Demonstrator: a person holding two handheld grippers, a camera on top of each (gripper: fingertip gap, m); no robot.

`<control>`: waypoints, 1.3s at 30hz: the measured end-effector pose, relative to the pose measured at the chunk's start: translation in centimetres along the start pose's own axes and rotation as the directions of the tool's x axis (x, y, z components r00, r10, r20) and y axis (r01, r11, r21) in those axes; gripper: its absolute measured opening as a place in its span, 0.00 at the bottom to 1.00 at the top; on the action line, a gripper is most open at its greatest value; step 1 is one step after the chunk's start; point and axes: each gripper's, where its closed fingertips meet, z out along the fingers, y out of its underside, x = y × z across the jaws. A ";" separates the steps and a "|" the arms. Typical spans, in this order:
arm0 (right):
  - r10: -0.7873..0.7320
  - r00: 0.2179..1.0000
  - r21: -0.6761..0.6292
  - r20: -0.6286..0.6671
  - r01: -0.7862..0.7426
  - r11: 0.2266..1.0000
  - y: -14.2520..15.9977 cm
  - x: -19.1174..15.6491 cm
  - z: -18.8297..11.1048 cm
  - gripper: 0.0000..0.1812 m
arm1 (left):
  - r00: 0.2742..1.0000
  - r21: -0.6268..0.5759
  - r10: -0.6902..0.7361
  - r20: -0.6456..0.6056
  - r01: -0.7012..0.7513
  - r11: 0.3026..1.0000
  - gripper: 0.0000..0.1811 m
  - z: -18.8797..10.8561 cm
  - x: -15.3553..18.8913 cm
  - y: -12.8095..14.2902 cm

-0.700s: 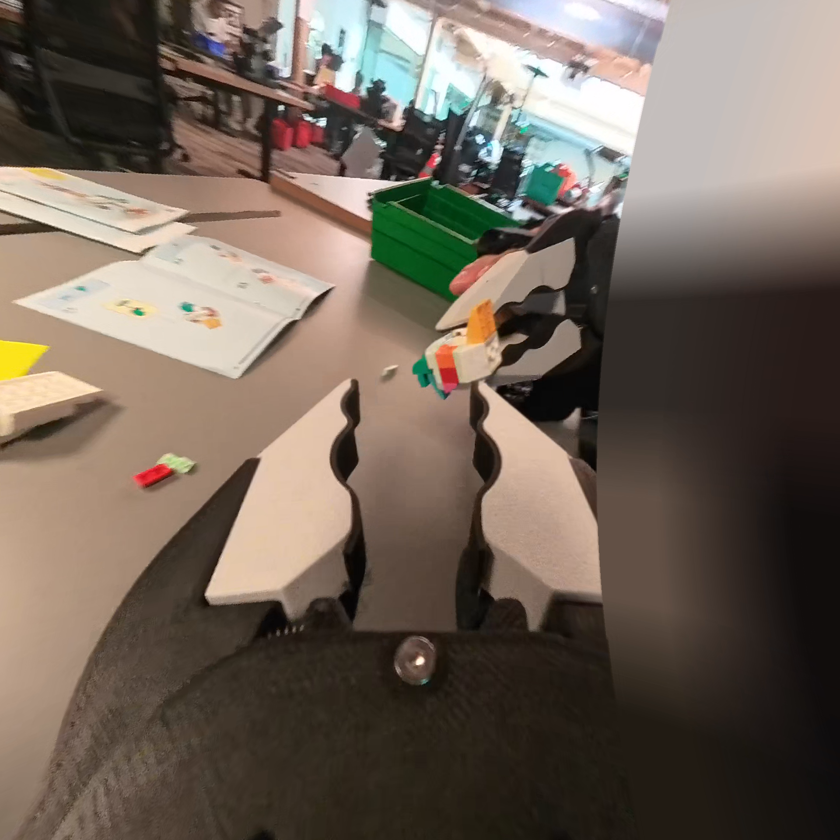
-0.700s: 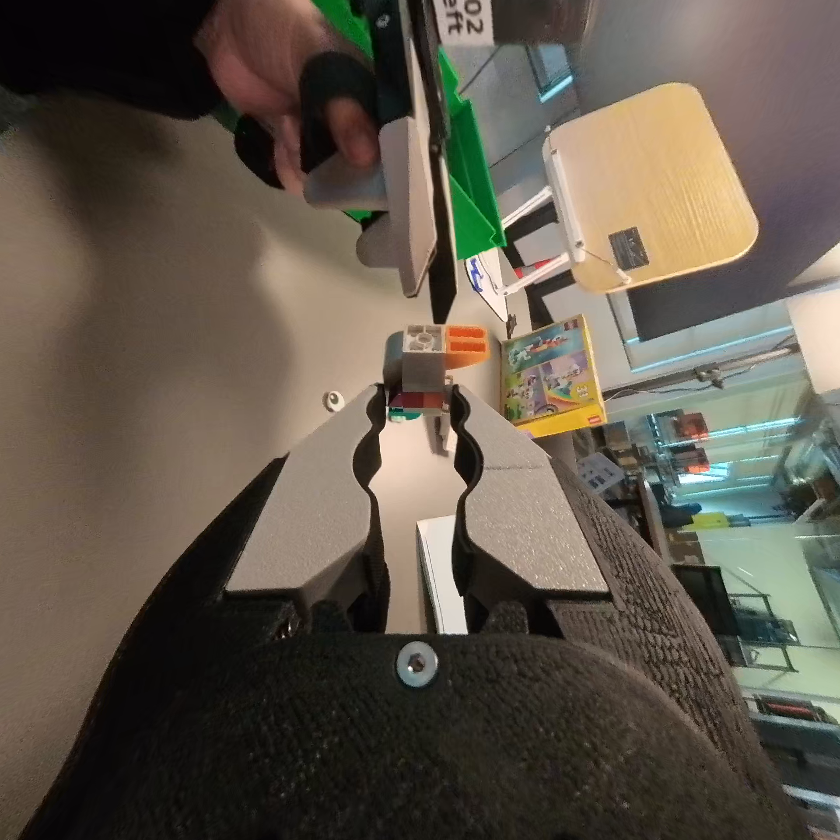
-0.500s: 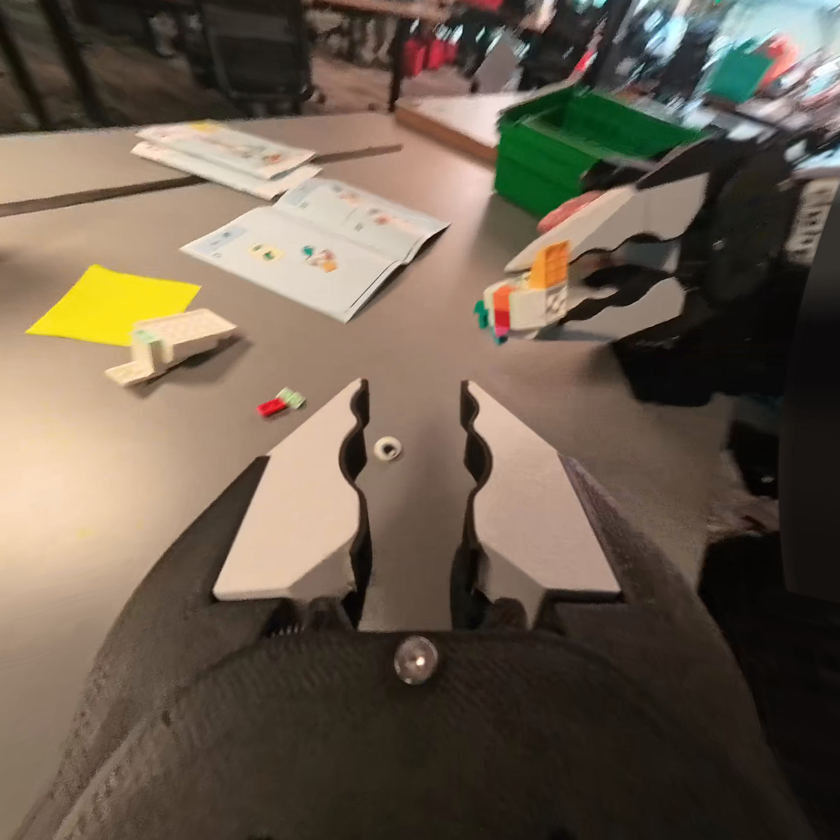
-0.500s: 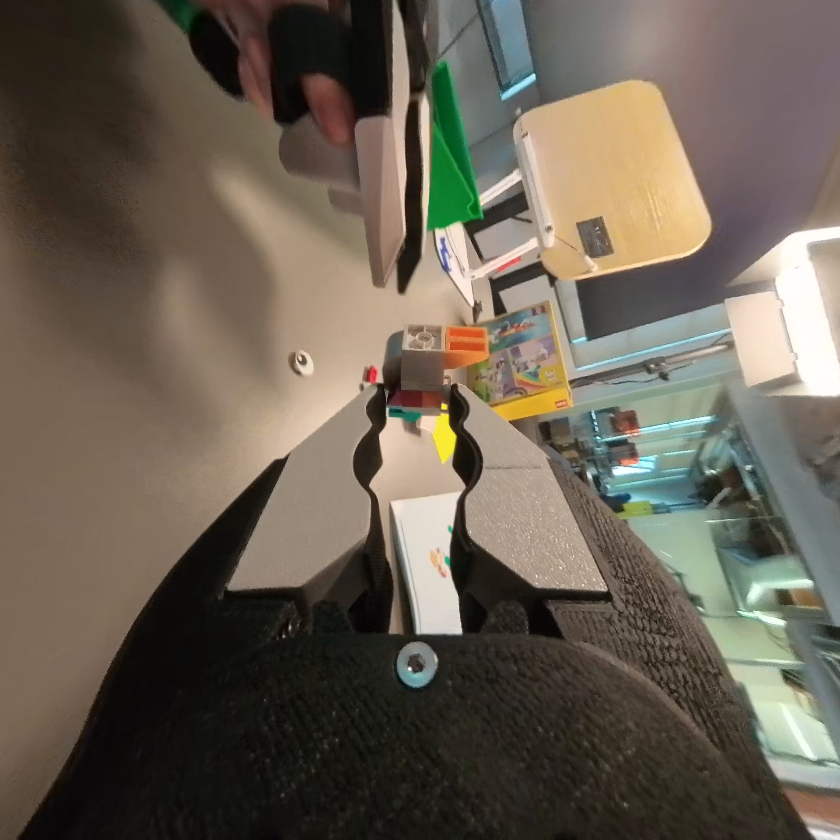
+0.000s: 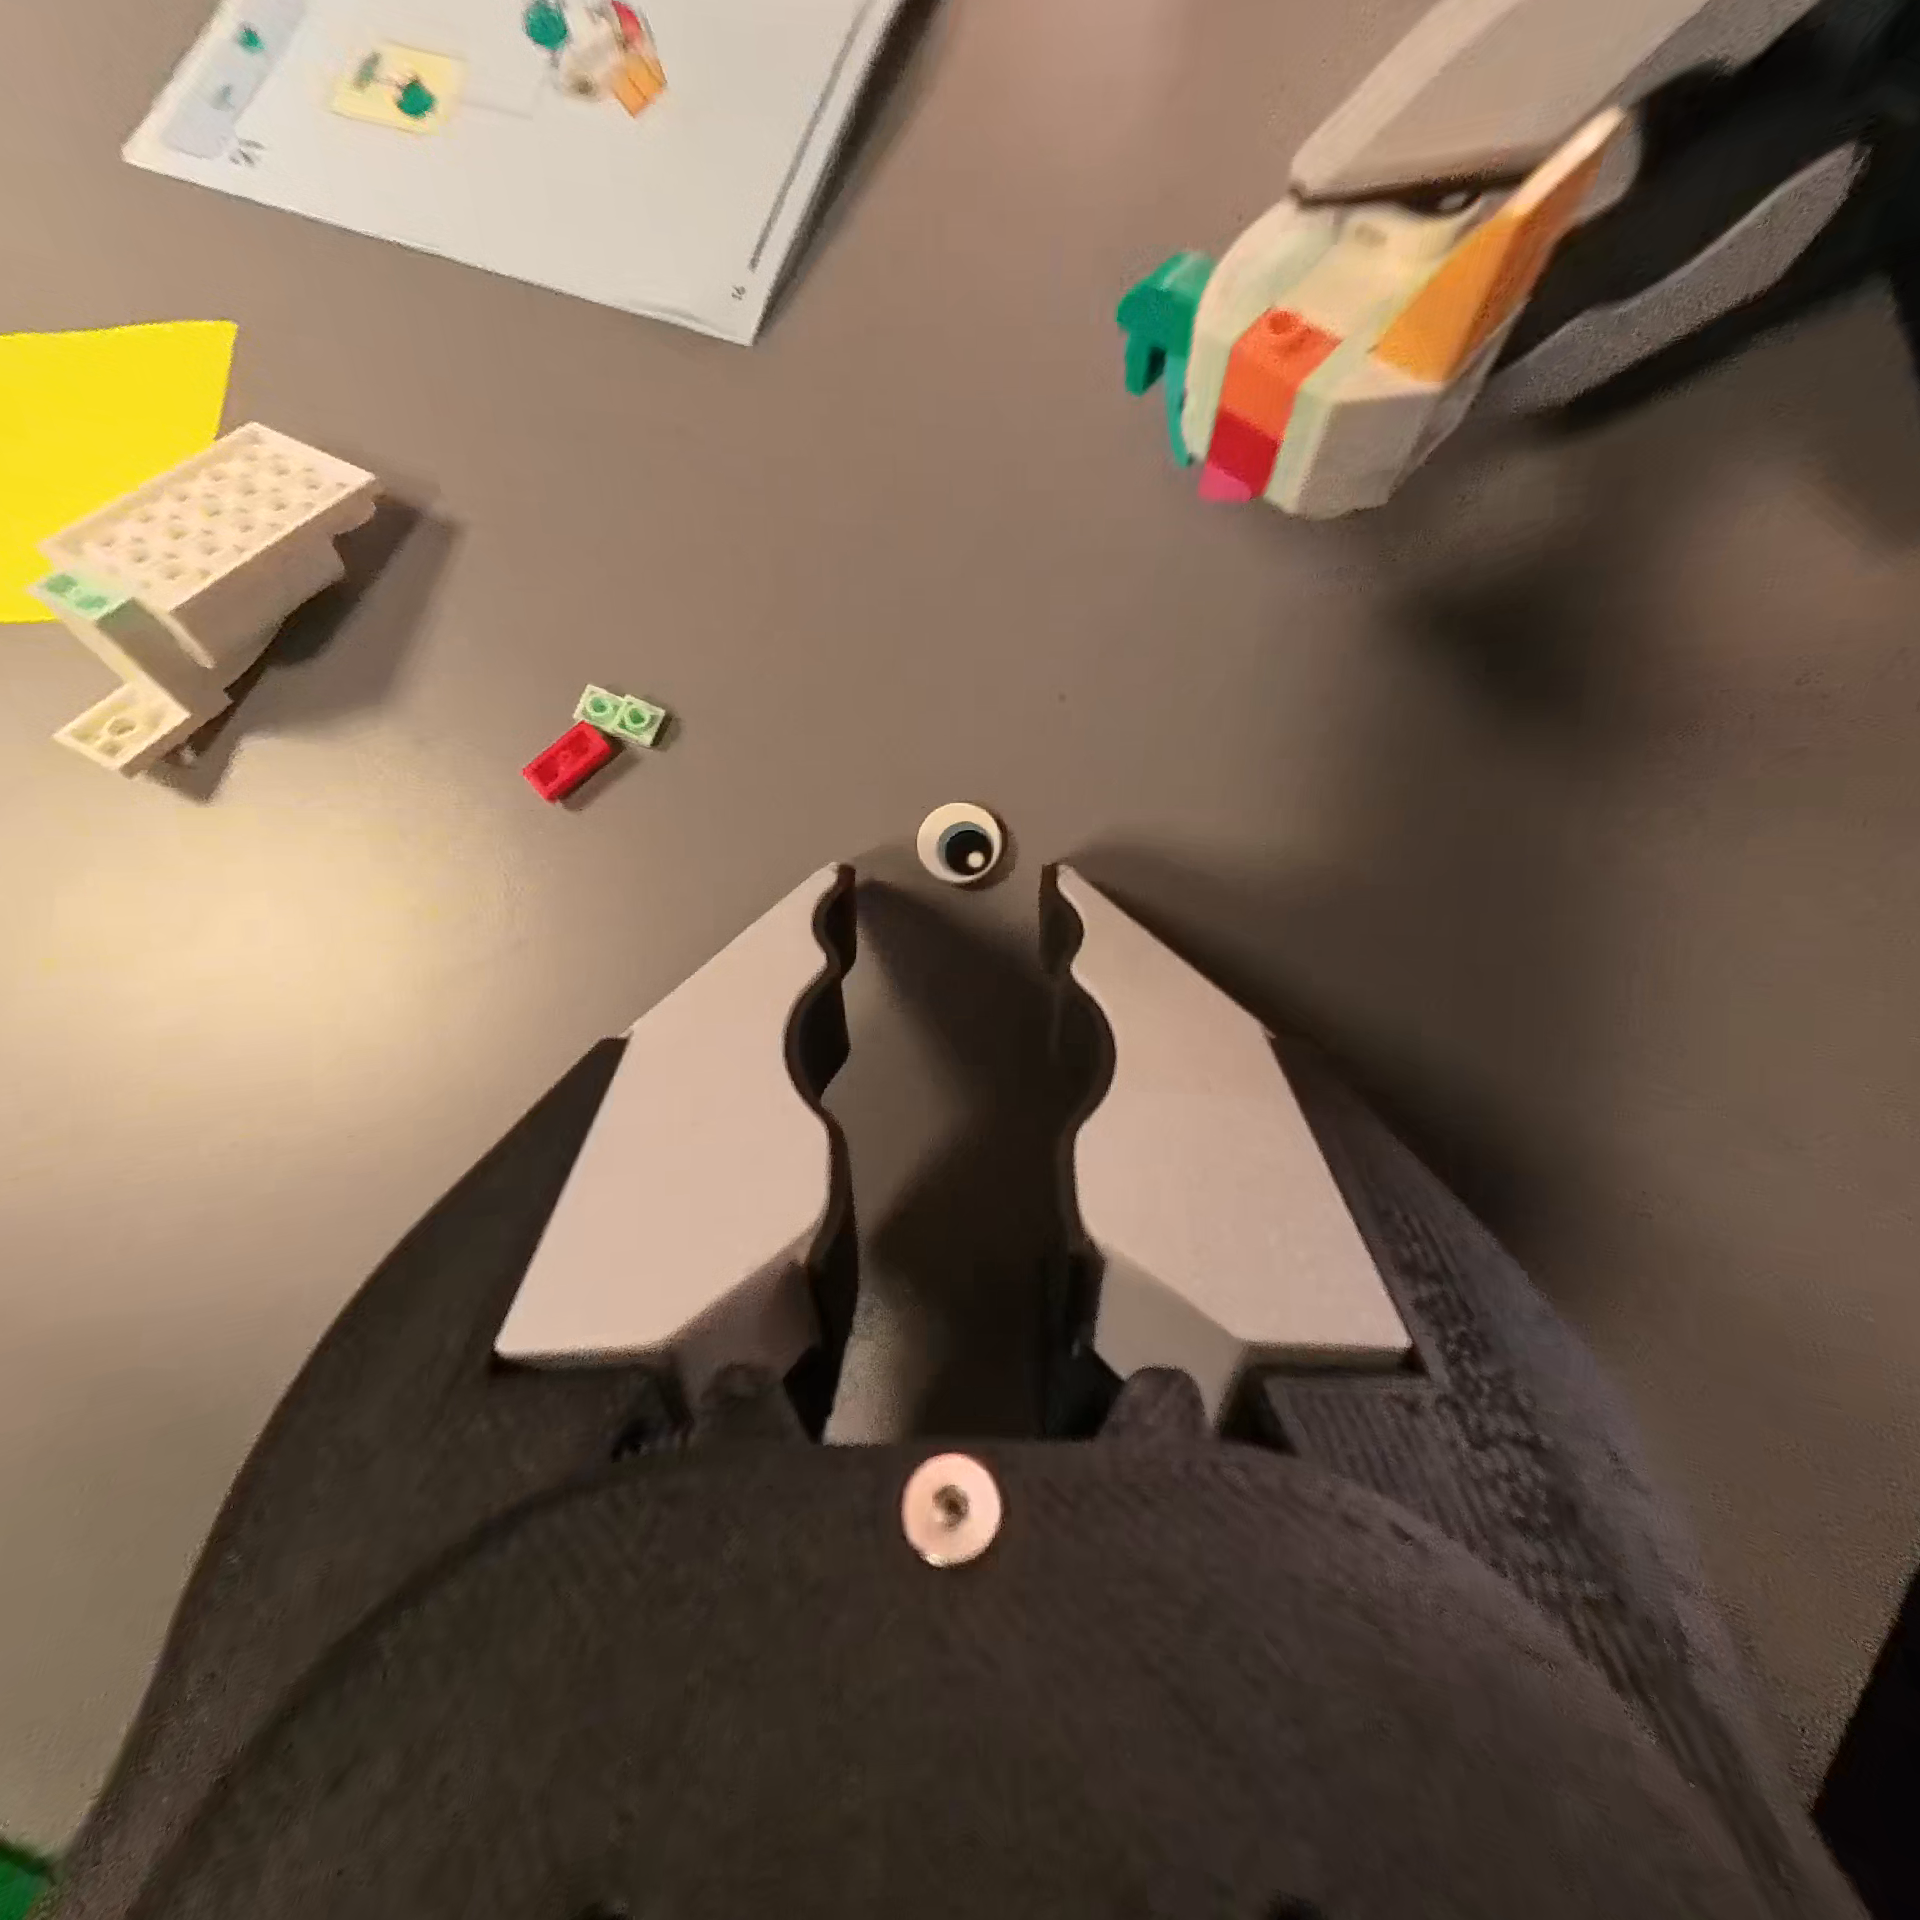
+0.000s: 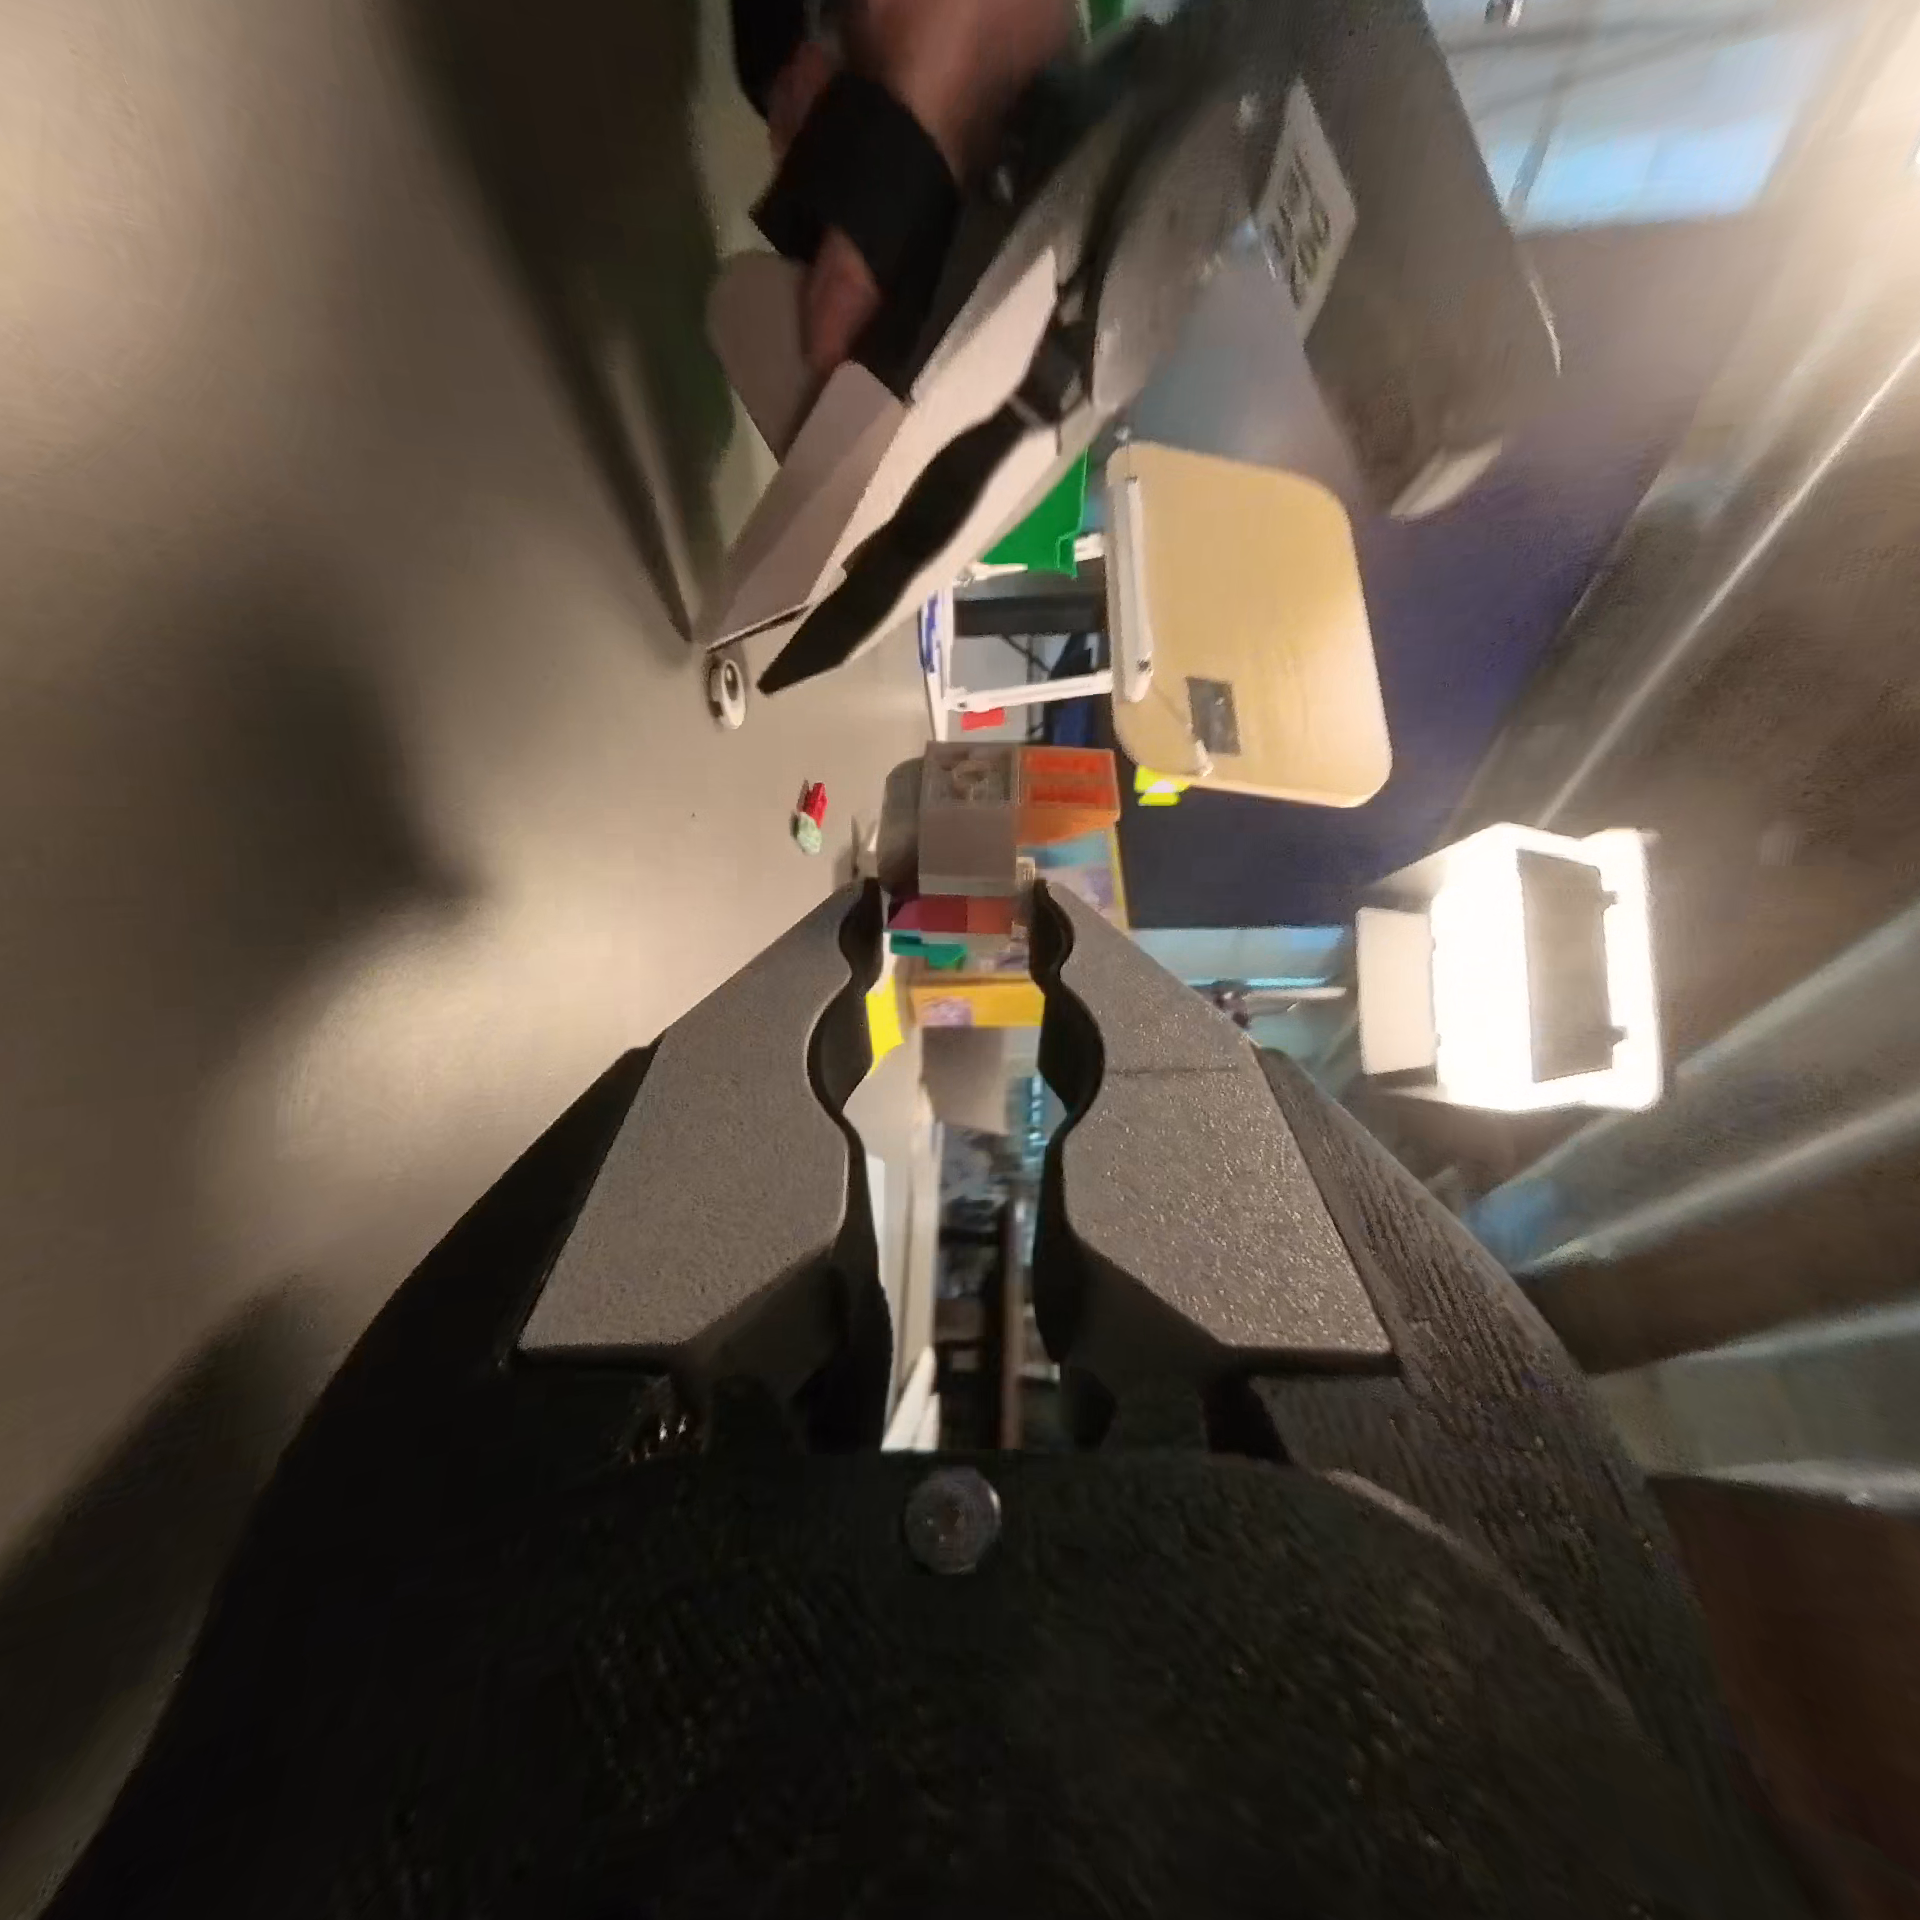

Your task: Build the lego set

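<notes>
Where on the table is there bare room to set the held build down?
Bare grey table lies between the instruction booklet, the eye tile and the held build. Crowded at left: white assembly, yellow sheet, red and green plates.

A small round eye tile (image 5: 962, 844) lies flat on the grey table. The part-built model (image 5: 1320, 353), white with orange, red, pink and teal bricks, is off the table. A white studded assembly (image 5: 197, 582) rests tilted, with a red plate (image 5: 566, 762) touching a pale green plate (image 5: 623, 715) nearby.
</notes>
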 end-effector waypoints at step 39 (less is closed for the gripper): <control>-0.107 0.994 0.075 -0.033 0.109 0.991 -1.2 -1.2 -1.2 0.14 | 0.936 0.218 0.168 -0.310 -0.102 0.971 0.08 -3.6 5.6 -7.3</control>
